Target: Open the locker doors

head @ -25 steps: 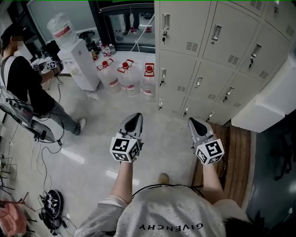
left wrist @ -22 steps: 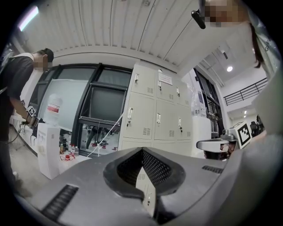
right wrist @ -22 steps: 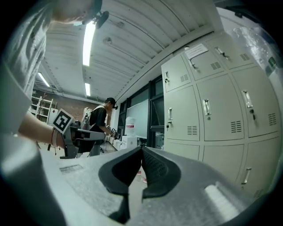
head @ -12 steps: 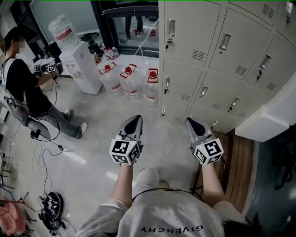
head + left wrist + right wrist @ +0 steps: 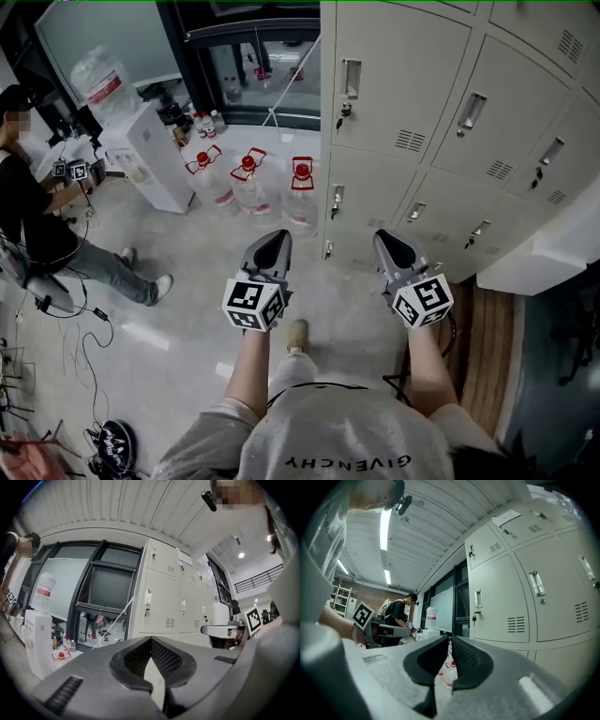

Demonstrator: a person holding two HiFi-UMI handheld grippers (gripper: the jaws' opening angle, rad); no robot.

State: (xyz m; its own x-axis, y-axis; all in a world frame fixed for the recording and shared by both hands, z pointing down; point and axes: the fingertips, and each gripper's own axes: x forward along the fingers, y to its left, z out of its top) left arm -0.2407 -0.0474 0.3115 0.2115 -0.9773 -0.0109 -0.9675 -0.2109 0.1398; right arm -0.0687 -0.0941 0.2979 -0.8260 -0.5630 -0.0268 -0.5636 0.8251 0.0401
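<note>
Beige sheet-metal lockers (image 5: 403, 103) fill the upper right of the head view. Every flat door is shut, each with a recessed bright handle (image 5: 352, 78) and slotted vents. At lower centre, the left gripper (image 5: 273, 240) presses its ribbed black pads together on nothing. Right of it, the right gripper (image 5: 386, 242) is opening, a thin empty slit between its pads. Clear rounded water jugs (image 5: 246, 183) with red caps stand left of the lockers.
</note>
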